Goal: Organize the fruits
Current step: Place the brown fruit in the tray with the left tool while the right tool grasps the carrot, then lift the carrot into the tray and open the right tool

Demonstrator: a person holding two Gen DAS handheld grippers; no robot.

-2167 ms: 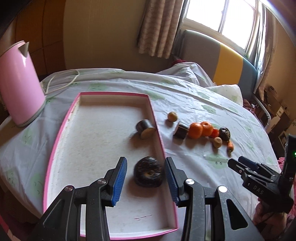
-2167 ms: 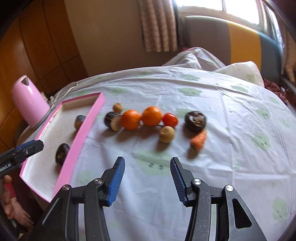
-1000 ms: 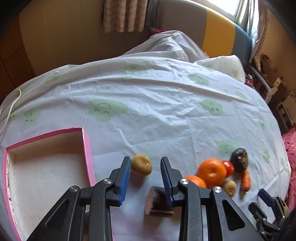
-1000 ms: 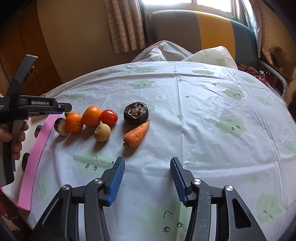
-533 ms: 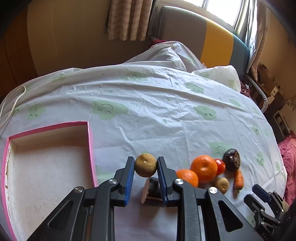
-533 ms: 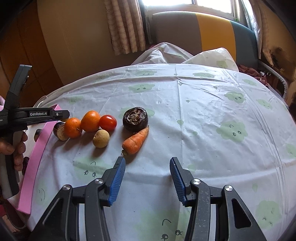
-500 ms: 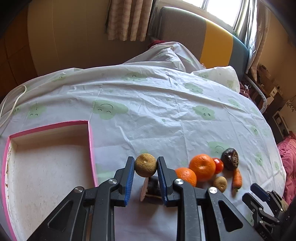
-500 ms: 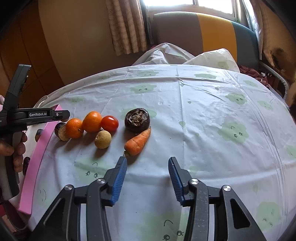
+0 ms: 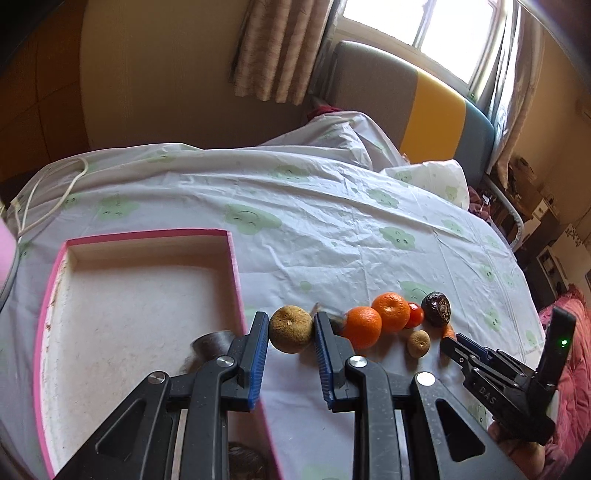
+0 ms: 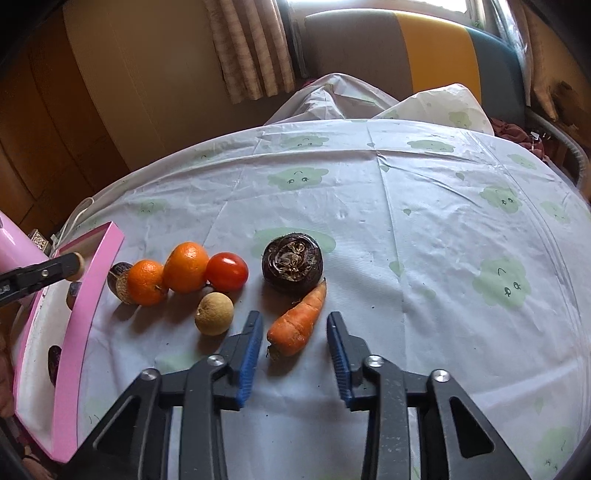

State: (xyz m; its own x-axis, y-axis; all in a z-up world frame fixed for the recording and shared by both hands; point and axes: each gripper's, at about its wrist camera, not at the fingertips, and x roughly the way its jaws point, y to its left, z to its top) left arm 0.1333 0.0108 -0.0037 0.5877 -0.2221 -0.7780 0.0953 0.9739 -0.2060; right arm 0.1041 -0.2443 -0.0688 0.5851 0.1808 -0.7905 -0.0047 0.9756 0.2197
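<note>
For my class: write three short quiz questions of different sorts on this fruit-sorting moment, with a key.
1. True or false: the left tool is shut on a brown round fruit.
2. Which item lies between the right tool fingers: A tomato, B carrot, C orange?
3. Fill in: the tray rim is ____.

Key: 1 true; 2 B; 3 pink.

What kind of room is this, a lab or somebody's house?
Most likely somebody's home, perhaps a dining or living room: a table under a cloud-print plastic tablecloth, a curtained window behind a cushioned bench, and fruit beside a pink tray.
</note>
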